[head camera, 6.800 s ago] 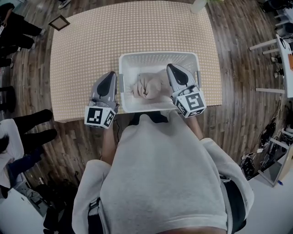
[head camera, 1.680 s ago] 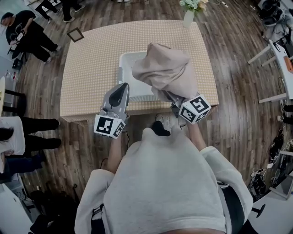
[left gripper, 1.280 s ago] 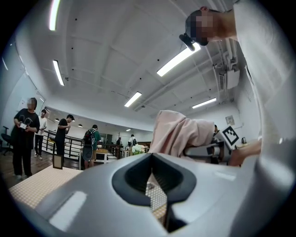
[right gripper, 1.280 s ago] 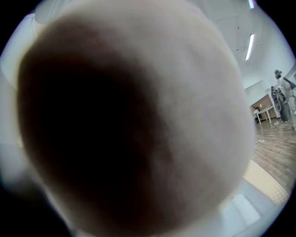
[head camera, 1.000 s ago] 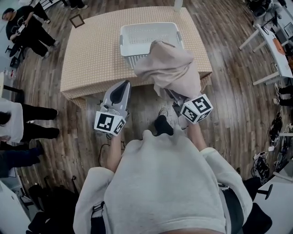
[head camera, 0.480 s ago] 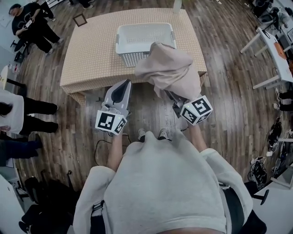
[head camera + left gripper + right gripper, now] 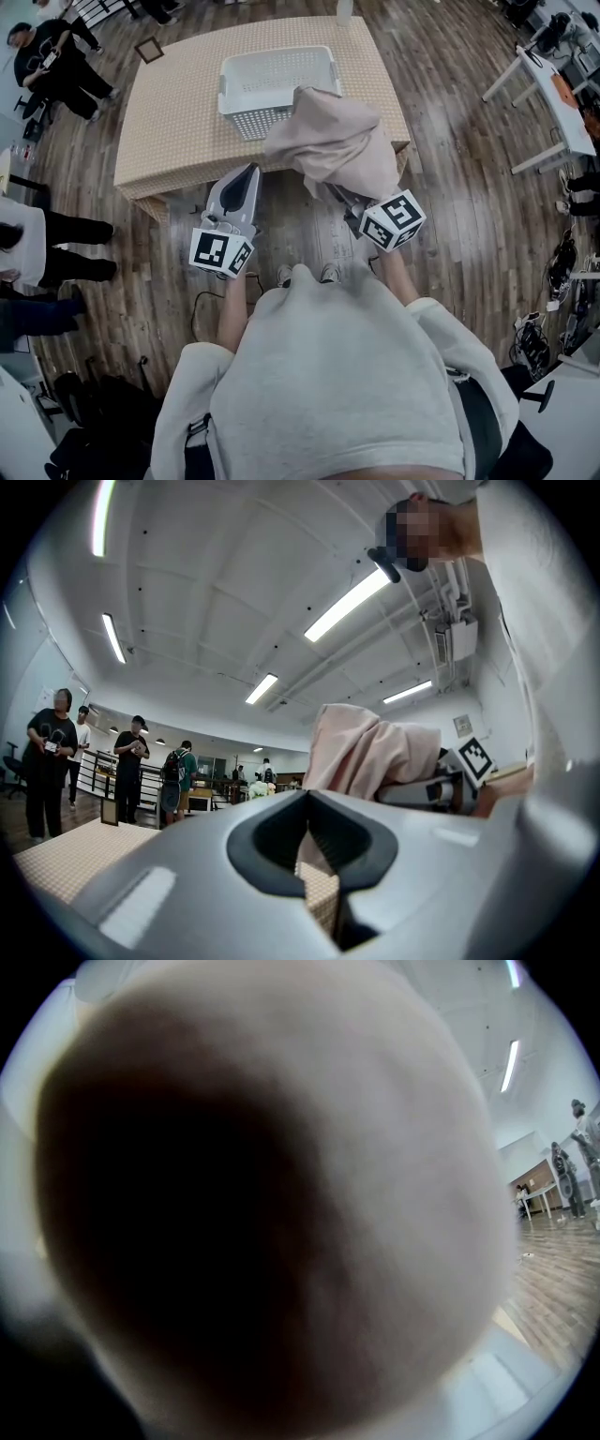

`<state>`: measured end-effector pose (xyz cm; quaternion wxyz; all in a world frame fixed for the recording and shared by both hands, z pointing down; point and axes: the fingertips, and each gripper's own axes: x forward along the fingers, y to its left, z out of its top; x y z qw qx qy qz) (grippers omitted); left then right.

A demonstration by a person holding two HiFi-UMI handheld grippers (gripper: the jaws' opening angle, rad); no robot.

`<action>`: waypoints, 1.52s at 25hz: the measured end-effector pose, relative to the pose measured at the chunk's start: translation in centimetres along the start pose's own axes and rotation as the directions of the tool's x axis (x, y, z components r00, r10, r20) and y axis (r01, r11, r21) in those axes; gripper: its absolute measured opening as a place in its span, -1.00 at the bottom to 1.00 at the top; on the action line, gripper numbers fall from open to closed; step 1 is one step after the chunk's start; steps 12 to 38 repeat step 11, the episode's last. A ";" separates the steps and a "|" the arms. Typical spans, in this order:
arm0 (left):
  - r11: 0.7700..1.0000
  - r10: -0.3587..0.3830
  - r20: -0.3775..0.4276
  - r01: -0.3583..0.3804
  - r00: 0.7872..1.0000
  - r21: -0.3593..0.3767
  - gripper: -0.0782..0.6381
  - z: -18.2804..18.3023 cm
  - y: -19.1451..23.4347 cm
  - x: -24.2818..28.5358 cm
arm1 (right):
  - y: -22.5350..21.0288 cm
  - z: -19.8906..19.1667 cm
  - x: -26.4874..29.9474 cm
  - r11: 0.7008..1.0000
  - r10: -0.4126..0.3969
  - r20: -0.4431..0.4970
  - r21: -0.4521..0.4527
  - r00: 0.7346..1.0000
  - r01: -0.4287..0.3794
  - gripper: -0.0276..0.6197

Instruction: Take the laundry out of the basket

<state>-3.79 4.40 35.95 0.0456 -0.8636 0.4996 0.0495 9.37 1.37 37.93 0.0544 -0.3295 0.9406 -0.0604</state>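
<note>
Laundry out in the open: a beige garment [image 7: 333,141] hangs draped over the right gripper [image 7: 347,198], held up before the near edge of the worktop [image 7: 169,131]. From the head view the cloth overlaps that edge and the front right corner of the white slatted basket [image 7: 255,120]. Fabric covers this gripper's jaws and fills its own camera almost from rim to rim, so the jaws themselves go unseen. The garment hangs bunched and lifted from them, which shows they are clamped on it.

The left gripper [image 7: 251,171] is held level over the wooden floor [image 7: 450,187], its tip just short of the worktop's near edge. Its jaws meet at the tips with nothing between them. From its own view the raised cloth hangs just to its right, above the checked worktop.

The basket stands on the worktop near the front edge and right of the middle, its white floor in plain sight. Bare checked surface spreads to its left and behind it. A strip of floor lies between the person and the worktop. Bystanders [image 7: 56,61] stand well off at the left, and white tables [image 7: 548,80] stand well apart at the right, with floor between them and the worktop
</note>
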 end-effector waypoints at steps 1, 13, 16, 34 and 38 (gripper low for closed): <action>1.000 0.001 0.000 -0.001 1.000 0.001 -0.76 0.1 0.0 0.0 | 0.0 0.0 0.0 1.000 0.002 0.001 0.001 1.000 -0.002 -0.20; 1.000 0.008 -0.003 -0.008 1.000 0.009 -0.76 0.1 0.4 0.1 | -0.3 -0.2 0.4 1.000 0.002 0.006 0.007 1.000 -0.002 -0.21; 1.000 0.008 -0.003 -0.008 1.000 0.009 -0.76 0.1 0.4 0.1 | -0.3 -0.2 0.4 1.000 0.002 0.006 0.007 1.000 -0.002 -0.21; 1.000 0.008 -0.003 -0.008 1.000 0.009 -0.76 0.1 0.4 0.1 | -0.3 -0.2 0.4 1.000 0.002 0.006 0.007 1.000 -0.002 -0.21; 1.000 0.008 -0.003 -0.008 1.000 0.009 -0.76 0.1 0.4 0.1 | -0.3 -0.2 0.4 1.000 0.002 0.006 0.007 1.000 -0.002 -0.21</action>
